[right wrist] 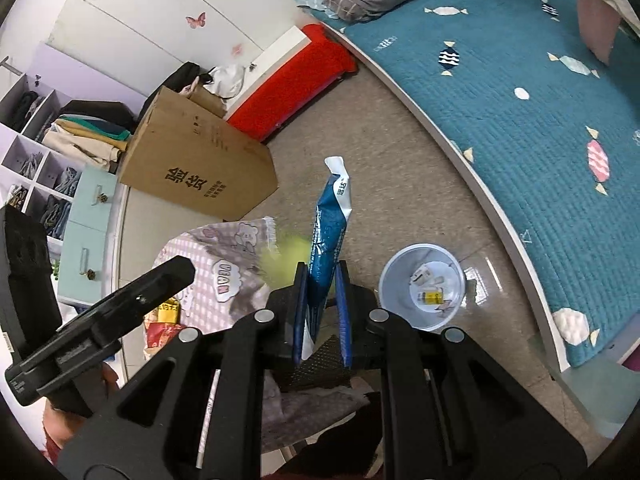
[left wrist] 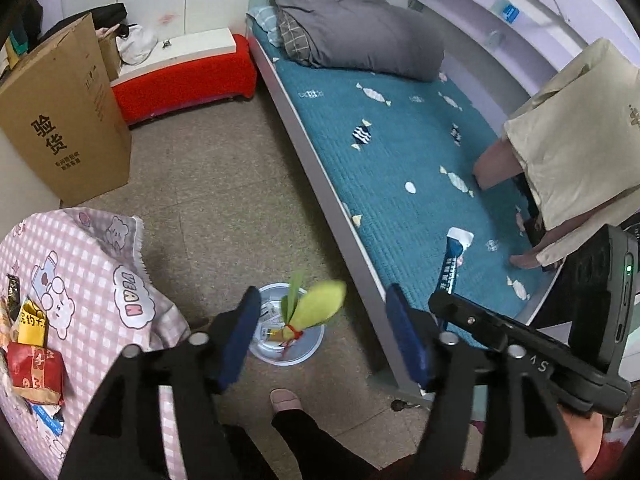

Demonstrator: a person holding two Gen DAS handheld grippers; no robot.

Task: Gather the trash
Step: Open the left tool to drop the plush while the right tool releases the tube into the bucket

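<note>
Overhead, left hand-held gripper [left wrist: 324, 336] agape, nothing held — right hand-held gripper [right wrist: 322, 304] clamped on blue wrapper [right wrist: 330, 220].

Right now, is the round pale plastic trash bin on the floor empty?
Not empty: the round pale plastic trash bin holds several small wrappers.

Two grippers: the left gripper [left wrist: 322, 334] and the right gripper [right wrist: 322, 312]. One bin [left wrist: 312, 350] at 6 o'clock in the left view. One yellow-green wrapper [left wrist: 318, 306], one blue packet [right wrist: 328, 236]. One cardboard box [left wrist: 68, 116] at 9 o'clock. One bed [left wrist: 400, 152]. One table [left wrist: 100, 272] carrying at least two wrappers, one red [left wrist: 36, 372], one yellow [left wrist: 32, 320].
</note>
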